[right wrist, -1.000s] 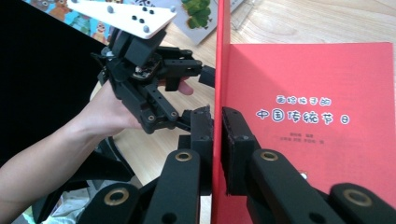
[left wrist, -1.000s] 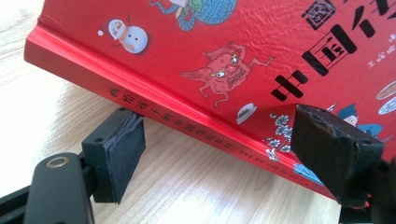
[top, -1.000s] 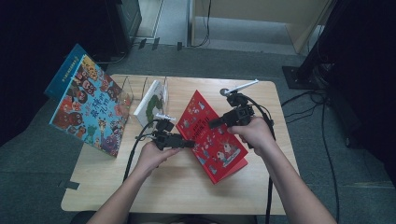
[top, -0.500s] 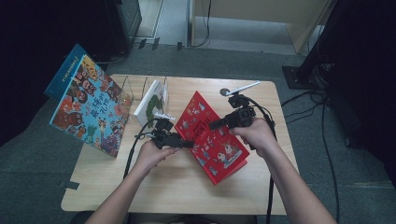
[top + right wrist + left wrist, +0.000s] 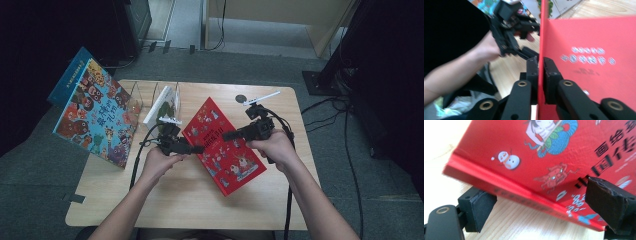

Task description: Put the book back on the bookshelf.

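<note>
The red book is lying tilted at the middle of the worktop, between the 2 hands, with its spine edge lifted off the wood in the left gripper view. The right tongs are clamping narrowly on the cover's edge, 1 pad on each face. The left tongs are standing wide, their jaws having just been opening; the spine is passing between the 2 pads without either pressing on it. Judgement: the book is being lifted or opened, with the right side carrying it alone. The next move is calling for the left tongs to close on the spine before any further raising, or the book could swing. Farther back, a clear rack is holding 1 white book upright, and a large colourful book is leaning at the worktop's left edge.
</note>
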`<move>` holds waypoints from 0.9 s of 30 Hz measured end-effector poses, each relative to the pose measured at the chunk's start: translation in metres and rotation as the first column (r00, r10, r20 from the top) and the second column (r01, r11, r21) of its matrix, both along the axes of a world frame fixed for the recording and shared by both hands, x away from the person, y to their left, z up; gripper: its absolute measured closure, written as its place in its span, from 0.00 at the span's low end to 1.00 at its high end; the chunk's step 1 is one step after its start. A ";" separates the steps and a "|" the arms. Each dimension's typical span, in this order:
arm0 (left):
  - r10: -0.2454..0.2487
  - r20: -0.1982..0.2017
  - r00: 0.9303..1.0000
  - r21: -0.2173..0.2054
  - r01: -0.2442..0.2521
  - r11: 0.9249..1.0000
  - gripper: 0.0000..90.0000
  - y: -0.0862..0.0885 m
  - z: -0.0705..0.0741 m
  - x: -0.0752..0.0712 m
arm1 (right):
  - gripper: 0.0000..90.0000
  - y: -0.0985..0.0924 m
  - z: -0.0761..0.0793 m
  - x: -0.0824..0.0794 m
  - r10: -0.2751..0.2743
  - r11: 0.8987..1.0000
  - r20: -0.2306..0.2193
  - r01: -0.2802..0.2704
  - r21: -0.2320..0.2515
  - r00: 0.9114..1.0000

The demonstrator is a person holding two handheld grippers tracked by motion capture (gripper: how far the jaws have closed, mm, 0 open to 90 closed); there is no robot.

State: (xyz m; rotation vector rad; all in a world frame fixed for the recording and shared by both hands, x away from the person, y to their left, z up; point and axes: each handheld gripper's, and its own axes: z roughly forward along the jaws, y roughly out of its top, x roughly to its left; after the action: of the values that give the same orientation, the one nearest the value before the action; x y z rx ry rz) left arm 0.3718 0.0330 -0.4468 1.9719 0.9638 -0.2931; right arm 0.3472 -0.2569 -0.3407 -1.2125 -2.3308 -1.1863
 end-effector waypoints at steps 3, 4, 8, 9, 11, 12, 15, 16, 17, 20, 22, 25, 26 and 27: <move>-0.016 -0.007 1.000 -0.081 0.015 0.997 0.14 0.004 0.007 0.001 | 0.98 -0.003 -0.003 -0.003 0.022 0.999 0.028 -0.023 0.022 0.999; -0.016 -0.014 1.000 -0.095 0.014 0.995 0.16 0.004 0.009 0.002 | 0.99 -0.006 -0.004 -0.003 0.024 0.999 0.039 -0.025 0.036 0.999; -0.026 -0.007 1.000 -0.095 0.025 0.995 0.20 0.004 0.020 0.001 | 0.99 -0.014 -0.008 -0.004 0.037 0.995 0.048 -0.042 0.088 0.998; -0.037 -0.009 0.999 -0.088 0.036 0.995 0.23 0.004 0.022 0.001 | 0.99 -0.015 -0.008 -0.005 0.035 0.995 0.044 -0.039 0.091 0.998; -0.046 -0.015 0.999 -0.084 0.045 0.995 0.29 0.005 0.023 0.002 | 0.99 -0.018 -0.010 -0.005 0.040 0.995 0.052 -0.045 0.091 0.998; -0.050 -0.010 0.999 -0.081 0.049 0.996 0.32 0.006 0.024 0.002 | 0.99 -0.019 -0.011 -0.005 0.043 0.995 0.056 -0.048 0.089 0.997; -0.042 0.023 0.999 -0.064 0.043 0.997 0.43 0.008 0.027 0.001 | 0.99 -0.023 -0.013 -0.005 0.052 0.995 0.088 -0.059 0.078 0.995; -0.050 0.029 0.998 -0.059 0.052 0.997 0.46 0.008 0.028 0.002 | 0.98 -0.024 -0.013 -0.005 0.055 0.995 0.099 -0.063 0.075 0.994; -0.055 0.026 0.998 -0.054 0.057 0.997 0.47 0.008 0.029 0.002 | 0.98 -0.025 -0.014 -0.005 0.061 0.995 0.103 -0.069 0.076 0.993; -0.063 0.040 0.997 -0.055 0.065 0.996 0.47 0.009 0.031 0.003 | 0.99 -0.026 -0.015 -0.005 0.080 0.992 0.118 -0.091 0.089 0.990; -0.054 0.068 0.996 -0.050 0.057 0.997 0.44 0.009 0.033 0.003 | 0.99 -0.027 -0.015 -0.007 0.081 0.990 0.124 -0.094 0.107 0.989; -0.052 0.071 0.996 -0.054 0.056 0.997 0.37 0.008 0.033 0.002 | 0.99 -0.025 -0.013 -0.007 0.084 0.988 0.124 -0.098 0.116 0.989; -0.053 0.065 0.996 -0.058 0.057 0.997 0.32 0.007 0.033 0.002 | 0.98 -0.024 -0.012 -0.007 0.092 0.988 0.119 -0.105 0.111 0.989; -0.061 0.059 0.996 -0.062 0.065 0.996 0.29 0.006 0.032 0.002 | 0.98 -0.022 -0.012 -0.008 0.099 0.988 0.116 -0.112 0.109 0.988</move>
State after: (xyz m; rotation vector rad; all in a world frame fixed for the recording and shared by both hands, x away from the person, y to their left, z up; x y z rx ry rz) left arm 0.3743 0.0393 -0.4146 1.9442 0.8471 -0.2972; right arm 0.3397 -0.2792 -0.3528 -0.9958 -2.3354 -1.3626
